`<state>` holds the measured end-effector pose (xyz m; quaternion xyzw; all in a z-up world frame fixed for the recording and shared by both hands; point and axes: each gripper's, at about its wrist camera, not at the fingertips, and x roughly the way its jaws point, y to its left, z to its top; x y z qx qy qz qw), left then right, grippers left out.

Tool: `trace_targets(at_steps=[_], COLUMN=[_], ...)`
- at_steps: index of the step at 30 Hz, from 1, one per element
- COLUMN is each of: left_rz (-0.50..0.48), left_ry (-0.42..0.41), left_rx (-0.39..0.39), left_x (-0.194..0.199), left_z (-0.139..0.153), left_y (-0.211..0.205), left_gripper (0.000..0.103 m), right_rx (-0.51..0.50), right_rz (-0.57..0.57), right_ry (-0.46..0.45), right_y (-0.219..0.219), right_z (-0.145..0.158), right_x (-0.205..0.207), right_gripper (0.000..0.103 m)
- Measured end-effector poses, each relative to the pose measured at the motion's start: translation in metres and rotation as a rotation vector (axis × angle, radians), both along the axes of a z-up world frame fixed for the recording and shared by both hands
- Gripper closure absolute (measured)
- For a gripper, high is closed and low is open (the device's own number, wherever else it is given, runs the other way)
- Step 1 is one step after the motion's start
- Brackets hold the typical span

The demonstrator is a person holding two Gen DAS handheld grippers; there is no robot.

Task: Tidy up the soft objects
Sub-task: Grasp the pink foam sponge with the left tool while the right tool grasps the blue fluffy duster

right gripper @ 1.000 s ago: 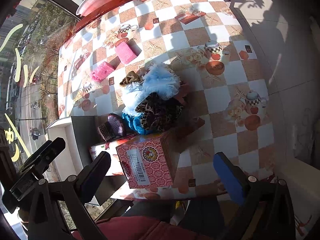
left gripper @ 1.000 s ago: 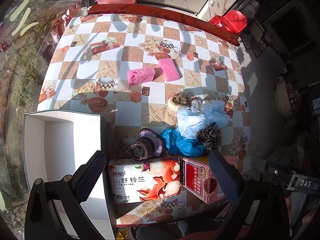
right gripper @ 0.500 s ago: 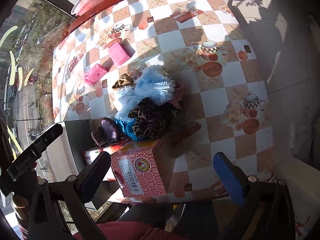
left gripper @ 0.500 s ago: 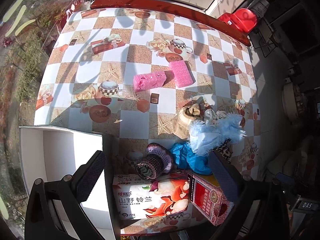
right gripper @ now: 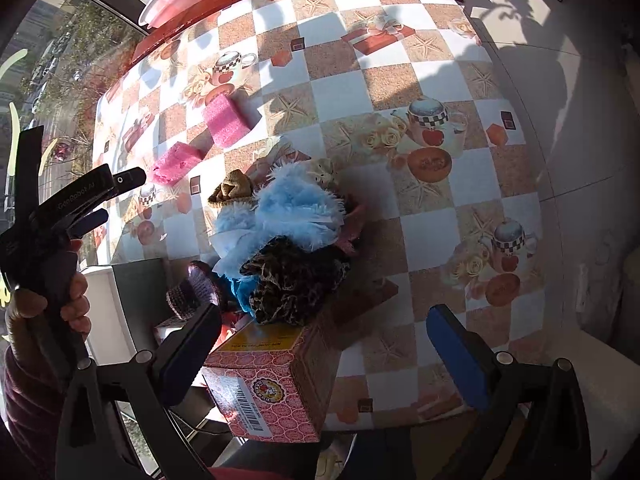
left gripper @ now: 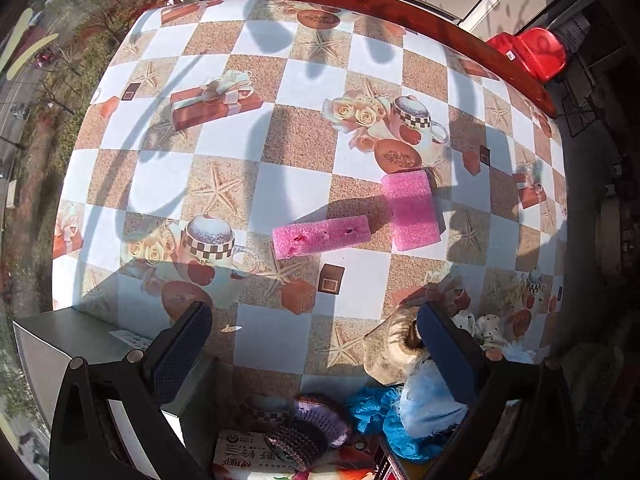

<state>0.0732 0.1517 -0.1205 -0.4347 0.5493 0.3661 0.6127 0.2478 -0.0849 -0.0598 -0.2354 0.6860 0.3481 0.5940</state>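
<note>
Now both my grippers, left [left gripper: 312, 344] & right [right gripper: 324, 344], gape wide w/ nothing held, approaching the fluffy pile [right gripper: 296, 216] mid-table beside the white box [left gripper: 52, 356]; next, probably close on one item.

Strong direct sunlight; both views bright. White squares of the checkered tablecloth [left gripper: 360, 288] are nearly overexposed. Hard, dark shadows are cast toward the lower right in the right wrist view: long curved streaks across the cloth, a short shadow beside each pink sponge [left gripper: 412, 210], a deep one beside the pink tissue box [right gripper: 276, 384]. Heavy fisheye bending is seen at the table's red edge [left gripper: 400, 16]. Corners are vignetted to black. Focus is fairly sharp centrally and softer toward the rims.
</note>
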Motion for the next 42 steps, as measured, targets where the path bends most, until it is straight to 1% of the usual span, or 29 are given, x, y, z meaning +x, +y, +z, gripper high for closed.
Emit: trace_targets(at_steps=[2, 7, 11, 14, 18, 20, 22, 24, 25, 26, 28, 29, 30, 31, 32, 33, 34, 35, 36, 37, 38, 40, 42], left_rz=[0.026, 0.051, 0.078, 0.071, 0.062, 0.058, 0.057, 0.062, 0.068, 0.071, 0.064, 0.057, 0.05, 0.044, 0.036, 0.028, 0.023, 0.017, 0.01, 0.002, -0.007, -0.027, -0.043], left_ry=[0.015, 0.056, 0.07, 0.075, 0.076, 0.075, 0.077, 0.091, 0.097, 0.1, 0.104, 0.111, 0.11, 0.107, 0.105, 0.099, 0.091, 0.083, 0.074, 0.063, 0.052, 0.043, 0.024], left_rx=[-0.008, -0.017, -0.048, -0.056, -0.062, -0.067, -0.072, -0.059, -0.051, -0.053, -0.07, -0.079, -0.086, -0.091, -0.091, -0.082, -0.072, -0.056, -0.044, -0.029, -0.013, 0.026, 0.059], left_x=[0.004, 0.013, 0.015, 0.019, 0.026, 0.03, 0.031, 0.03, 0.031, 0.032, 0.032, 0.034, 0.036, 0.037, 0.037, 0.037, 0.037, 0.032, 0.032, 0.031, 0.031, 0.031, 0.03], left_z=[-0.011, -0.034, -0.049, -0.054, -0.059, -0.063, -0.065, -0.069, -0.075, -0.078, -0.083, -0.087, -0.09, -0.092, -0.095, -0.094, -0.093, -0.085, -0.08, -0.07, -0.063, -0.049, -0.036], left_y=[0.008, 0.02, 0.025, 0.025, 0.025, 0.025, 0.025, 0.027, 0.032, 0.034, 0.034, 0.033, 0.032, 0.03, 0.027, 0.025, 0.024, 0.02, 0.019, 0.015, 0.014, 0.01, 0.006], left_gripper=[0.001, 0.001, 0.001, 0.001, 0.001, 0.001, 0.001, 0.001, 0.001, 0.001, 0.013, 0.015, 0.022, 0.03, 0.029, 0.03, 0.03, 0.03, 0.03, 0.03, 0.03, 0.03, 0.03], right_rx=[-0.007, 0.002, 0.029, 0.05, 0.045, 0.04, 0.033, 0.019, 0.01, -0.006, -0.046, -0.064, -0.076, -0.081, -0.085, -0.086, -0.082, -0.072, -0.063, -0.049, -0.035, -0.007, 0.025], right_rz=[-0.005, -0.016, -0.044, -0.08, -0.105, -0.084, -0.04, 0.008, 0.032, 0.054, 0.09, 0.104, 0.111, 0.116, 0.115, 0.104, 0.092, 0.078, 0.066, 0.06, 0.059, 0.049, 0.033], right_ry=[-0.013, 0.004, 0.049, 0.09, 0.135, 0.144, 0.135, 0.116, 0.109, 0.102, 0.081, 0.086, 0.085, 0.093, 0.105, 0.112, 0.115, 0.123, 0.133, 0.14, 0.144, 0.145, 0.153], right_y=[0.001, 0.003, 0.009, 0.016, 0.03, 0.04, 0.053, 0.065, 0.07, 0.073, 0.078, 0.079, 0.079, 0.079, 0.077, 0.075, 0.072, 0.07, 0.068, 0.065, 0.063, 0.059, 0.053], right_z=[-0.004, -0.017, -0.026, -0.035, -0.051, -0.058, -0.065, -0.073, -0.079, -0.085, -0.097, -0.103, -0.107, -0.11, -0.112, -0.113, -0.112, -0.111, -0.109, -0.107, -0.104, -0.098, -0.091], right_x=[0.003, 0.008, 0.015, 0.021, 0.023, 0.021, 0.017, 0.013, 0.011, 0.008, 0.004, 0.001, -0.001, -0.003, -0.003, -0.003, -0.001, 0.001, 0.004, 0.006, 0.007, 0.01, 0.014], right_gripper=[0.0, 0.0, 0.0, 0.0, 0.0, 0.0, 0.0, 0.0, 0.0, 0.0, 0.0, 0.0, 0.001, 0.015, 0.03, 0.035, 0.048, 0.058, 0.06, 0.065, 0.068, 0.072, 0.073])
